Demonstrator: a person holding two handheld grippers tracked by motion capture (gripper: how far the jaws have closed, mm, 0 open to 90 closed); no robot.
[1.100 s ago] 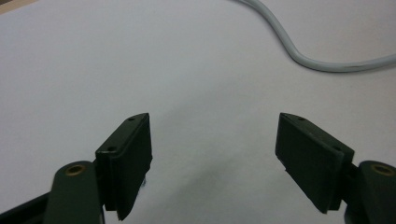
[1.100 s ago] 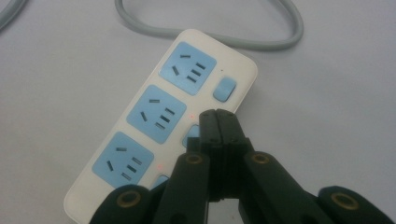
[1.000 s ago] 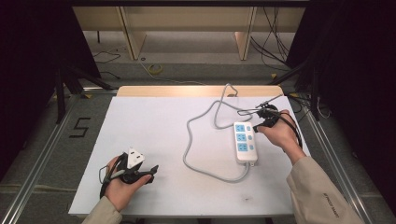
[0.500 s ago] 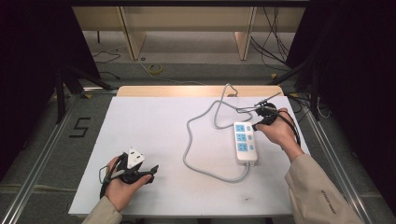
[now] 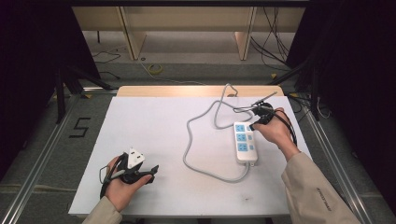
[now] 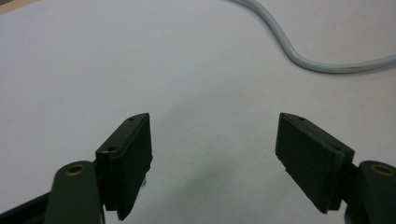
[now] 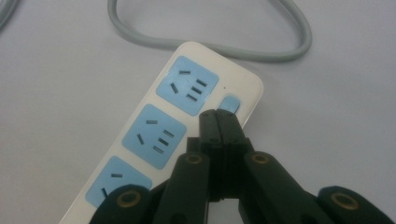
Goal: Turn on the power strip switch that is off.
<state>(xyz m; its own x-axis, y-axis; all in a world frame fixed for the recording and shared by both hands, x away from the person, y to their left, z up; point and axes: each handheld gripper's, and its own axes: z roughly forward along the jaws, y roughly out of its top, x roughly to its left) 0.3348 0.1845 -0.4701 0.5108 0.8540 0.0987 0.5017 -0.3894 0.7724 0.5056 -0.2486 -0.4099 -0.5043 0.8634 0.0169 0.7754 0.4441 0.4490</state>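
Jaws pressed together, empty, the right gripper (image 7: 218, 119) has edged onto the blue switch (image 7: 229, 103) of the white three-socket power strip (image 5: 244, 142) at the table's right, likely pressing; left gripper (image 6: 217, 158) gapes, idle

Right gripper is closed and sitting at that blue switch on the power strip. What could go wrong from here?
The shut right gripper meets only the near edge of the small blue switch; it may slip off toward the sockets.

The power strip lies loose on the white table, and the open left gripper is far away, so a push could shove it sideways.

The grey cable looped nearby might drag.
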